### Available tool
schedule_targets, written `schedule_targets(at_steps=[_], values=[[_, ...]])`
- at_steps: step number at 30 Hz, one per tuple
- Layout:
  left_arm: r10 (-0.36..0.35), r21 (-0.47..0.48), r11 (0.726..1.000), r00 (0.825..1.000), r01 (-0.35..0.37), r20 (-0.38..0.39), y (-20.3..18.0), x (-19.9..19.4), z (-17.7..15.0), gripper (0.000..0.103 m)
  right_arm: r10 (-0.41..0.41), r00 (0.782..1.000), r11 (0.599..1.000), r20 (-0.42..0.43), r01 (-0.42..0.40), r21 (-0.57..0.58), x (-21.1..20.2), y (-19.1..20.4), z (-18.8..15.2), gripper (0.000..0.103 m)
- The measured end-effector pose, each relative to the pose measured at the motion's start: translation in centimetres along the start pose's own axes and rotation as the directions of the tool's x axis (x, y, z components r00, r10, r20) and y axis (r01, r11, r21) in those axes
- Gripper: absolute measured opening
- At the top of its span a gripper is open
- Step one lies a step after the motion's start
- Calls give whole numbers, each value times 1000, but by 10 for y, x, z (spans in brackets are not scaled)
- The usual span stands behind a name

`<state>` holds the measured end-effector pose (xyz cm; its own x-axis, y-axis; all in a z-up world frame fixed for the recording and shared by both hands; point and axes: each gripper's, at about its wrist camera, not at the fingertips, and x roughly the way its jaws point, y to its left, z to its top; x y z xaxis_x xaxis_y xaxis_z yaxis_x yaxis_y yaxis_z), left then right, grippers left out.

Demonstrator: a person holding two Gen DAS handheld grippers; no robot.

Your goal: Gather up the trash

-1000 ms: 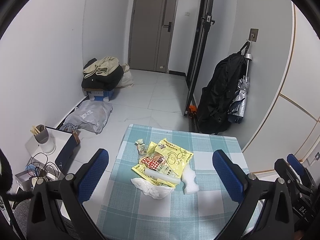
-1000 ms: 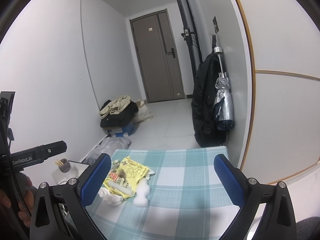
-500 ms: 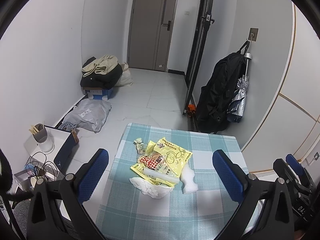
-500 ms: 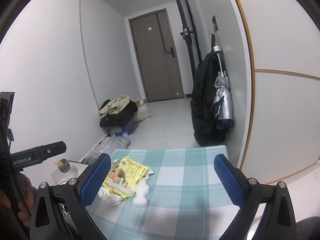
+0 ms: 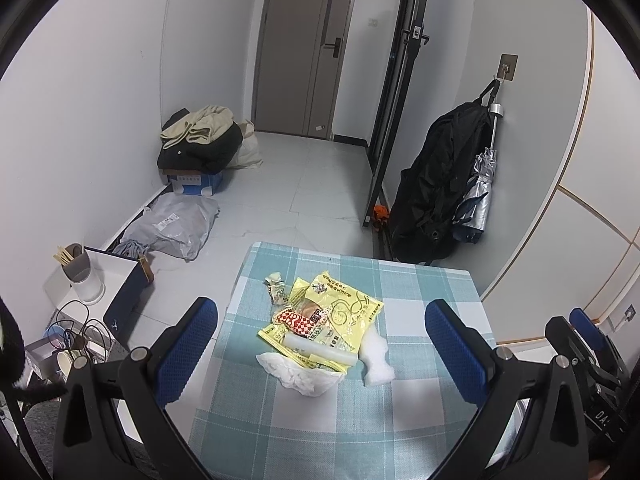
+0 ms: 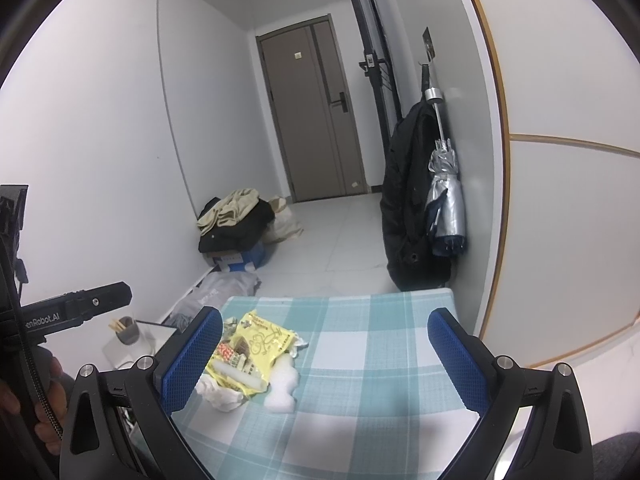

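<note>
- progress: looks like the start. all the trash sits in one heap on the surface [image 5: 420,432], nothing picked up, no bin or bag in either view.
- left tool [image 5: 321,338]: fingers spread wide, nothing between them, hanging above the surface and aimed down at the heap.
- right tool [image 6: 325,350]: also spread wide and empty, held lower and off to the right side of the heap; heap shows near its left finger.
- heap location: left-centre of the checked cloth, nearer the left edge than the wall side.
- yellow wrapper [image 5: 344,304]: biggest piece, lying flat, one corner pointing toward the far edge of the surface; long axis runs roughly near-left to far-right in the left view.
- white tube [image 5: 320,350]: lies on the near part of the yellow wrapper, long axis running left to right, right end slightly nearer the camera.
- red-white packet [image 5: 298,320]: on top of the yellow wrapper, left of centre.
- crumpled tissue [image 5: 300,374]: touching the near edge of the yellow wrapper, no clear axis.
- white foam piece [image 5: 376,364]: just right of the heap, touching or nearly touching the wrapper, cannot tell which.
- small crumpled wrapper [image 5: 277,288]: at the far-left of the heap, just beside the yellow wrapper.
- left to do: everything. judgement: tissue is the easiest first grab for the left tool.
</note>
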<state>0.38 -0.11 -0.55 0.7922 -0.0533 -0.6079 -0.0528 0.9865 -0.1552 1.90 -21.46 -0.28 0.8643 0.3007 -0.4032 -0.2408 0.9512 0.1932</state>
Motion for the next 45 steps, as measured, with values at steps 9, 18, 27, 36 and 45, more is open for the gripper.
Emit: schedule_targets(at_steps=[9, 18, 27, 36, 45], values=[[-47, 11, 999, 997, 48, -69, 4, 18, 2, 102, -10, 1000, 1000, -25, 10, 15, 10, -3, -1, 103], [-100, 0, 995, 963, 103, -249, 28, 69, -5, 102, -25, 997, 1000, -66, 26, 13, 35, -5, -3, 103], [-127, -9, 991, 929, 133, -349, 46, 101, -30, 102, -6, 992, 1000, -128, 9, 22, 64, -12, -5, 103], [-32, 168, 977, 863, 134, -504, 25, 133, -54, 102, 25, 984, 999, -176, -17, 45, 86, -19, -4, 103], [-32, 195, 969, 858, 153, -513, 13, 130, -54, 84, 40, 981, 999, -188, -33, 41, 86, -17, -6, 103]])
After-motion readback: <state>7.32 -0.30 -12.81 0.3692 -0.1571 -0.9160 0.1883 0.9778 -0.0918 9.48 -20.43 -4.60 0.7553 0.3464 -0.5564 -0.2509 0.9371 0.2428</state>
